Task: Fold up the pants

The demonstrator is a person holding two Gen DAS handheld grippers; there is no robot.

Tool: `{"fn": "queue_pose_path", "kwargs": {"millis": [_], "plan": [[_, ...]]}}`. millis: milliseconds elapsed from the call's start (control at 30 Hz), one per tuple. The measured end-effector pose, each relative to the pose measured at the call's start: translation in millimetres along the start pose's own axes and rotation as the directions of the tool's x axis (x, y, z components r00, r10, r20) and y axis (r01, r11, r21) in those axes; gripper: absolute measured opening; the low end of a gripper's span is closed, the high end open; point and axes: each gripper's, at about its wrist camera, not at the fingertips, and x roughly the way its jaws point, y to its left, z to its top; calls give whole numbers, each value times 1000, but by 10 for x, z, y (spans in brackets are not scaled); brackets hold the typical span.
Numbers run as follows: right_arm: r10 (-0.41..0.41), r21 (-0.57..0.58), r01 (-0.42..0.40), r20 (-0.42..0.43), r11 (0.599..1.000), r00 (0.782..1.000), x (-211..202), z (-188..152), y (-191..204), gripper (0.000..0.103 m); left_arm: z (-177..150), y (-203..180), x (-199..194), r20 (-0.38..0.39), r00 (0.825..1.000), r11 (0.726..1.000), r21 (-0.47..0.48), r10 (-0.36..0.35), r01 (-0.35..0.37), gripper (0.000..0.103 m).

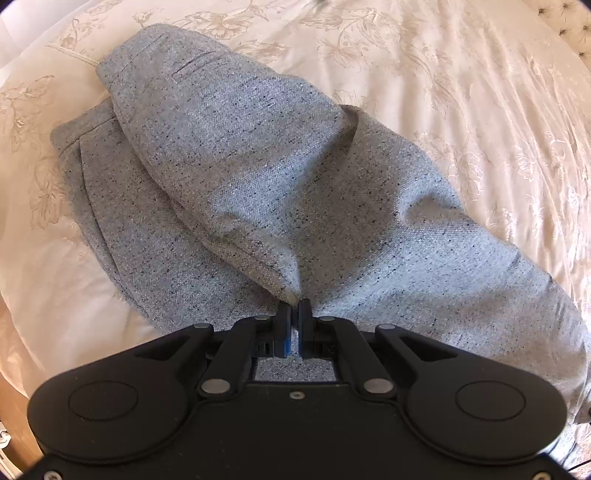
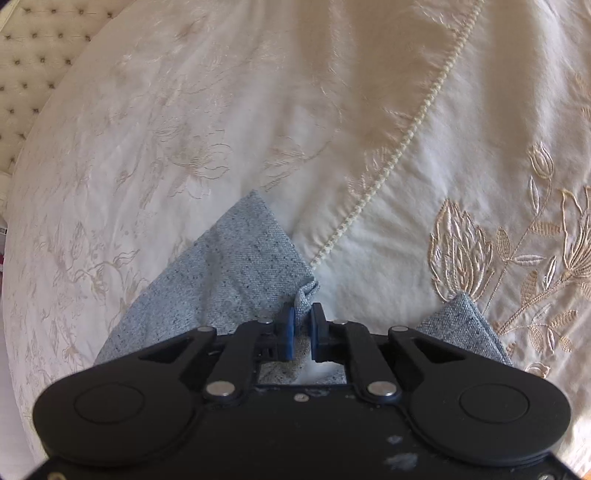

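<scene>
Grey speckled pants [image 1: 258, 166] lie on a cream embroidered bedspread [image 1: 461, 92], one half folded over the other, the waistband at the far left. My left gripper [image 1: 294, 308] is shut on a corner of the folded-over layer at the near edge. In the right wrist view, my right gripper [image 2: 303, 319] is shut on a bunched edge of the pants [image 2: 236, 266], with a pointed corner of fabric reaching forward and another bit [image 2: 461, 321] showing at the right.
The bedspread [image 2: 258, 110] has a corded seam [image 2: 406, 129] and floral embroidery [image 2: 517, 258]. A tufted headboard [image 2: 37, 55] shows at the far left in the right wrist view and at the top right in the left wrist view [image 1: 576, 29].
</scene>
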Motion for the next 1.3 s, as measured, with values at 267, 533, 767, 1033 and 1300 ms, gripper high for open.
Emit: {"fn": "queue_pose_path", "kwargs": {"millis": [267,533,767,1033,1300], "plan": [[174,-155,-144,202,977,964,-1228,-4,504,9,222,-43,-625,116,984,987,113,-131,118,4],[-80,-113,100,166,989,983,-1337,-746,-209,9,-58,304,-165,-44,996,986,144,-76,82,4],[-233,-94,244,114,965,966,-969,-1140,-409,9,-124,371,65,-75,996,983,174,-48,60,3],[-184,-81,207,224,975,957,-1493,-1126,-280,9,-24,380,-313,-13,991,961,241,-136,135,3],[-322,-76,329,88,941,943,-957,-1247,-595,9,-207,582,-98,-83,995,968,242,-52,71,0]]}}
